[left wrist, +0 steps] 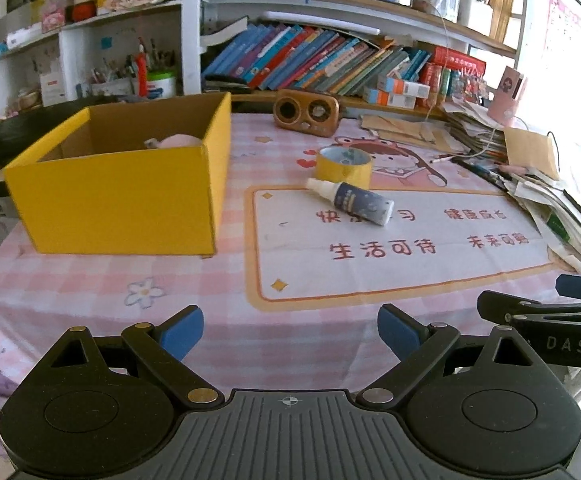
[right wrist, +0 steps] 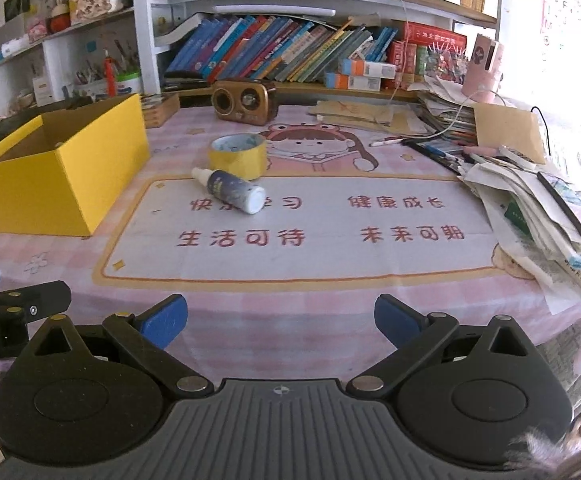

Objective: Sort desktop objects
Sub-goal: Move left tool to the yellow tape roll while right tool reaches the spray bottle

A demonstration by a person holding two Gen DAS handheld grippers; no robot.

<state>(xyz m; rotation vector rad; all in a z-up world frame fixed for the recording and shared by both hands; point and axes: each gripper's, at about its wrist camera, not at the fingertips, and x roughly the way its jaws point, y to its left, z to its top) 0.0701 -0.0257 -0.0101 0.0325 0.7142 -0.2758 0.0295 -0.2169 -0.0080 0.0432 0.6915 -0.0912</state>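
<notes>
A yellow cardboard box (left wrist: 122, 196) stands open on the left of the desk, with a pink object (left wrist: 178, 141) inside; it also shows in the right wrist view (right wrist: 54, 184). A roll of yellow tape (left wrist: 343, 164) (right wrist: 237, 156) sits mid-desk. A small dark-blue spray bottle (left wrist: 354, 198) (right wrist: 230, 190) lies on its side just in front of the tape. My left gripper (left wrist: 290, 334) is open and empty near the front edge. My right gripper (right wrist: 280, 324) is open and empty beside it, also seen at the right edge of the left wrist view (left wrist: 542, 312).
A pink checked desk mat (right wrist: 290, 232) with a cartoon girl covers the desk. A brown retro speaker (left wrist: 305, 112) (right wrist: 244, 100) stands at the back. Piles of papers and books (right wrist: 538, 208) crowd the right side. Bookshelves (left wrist: 330, 60) rise behind.
</notes>
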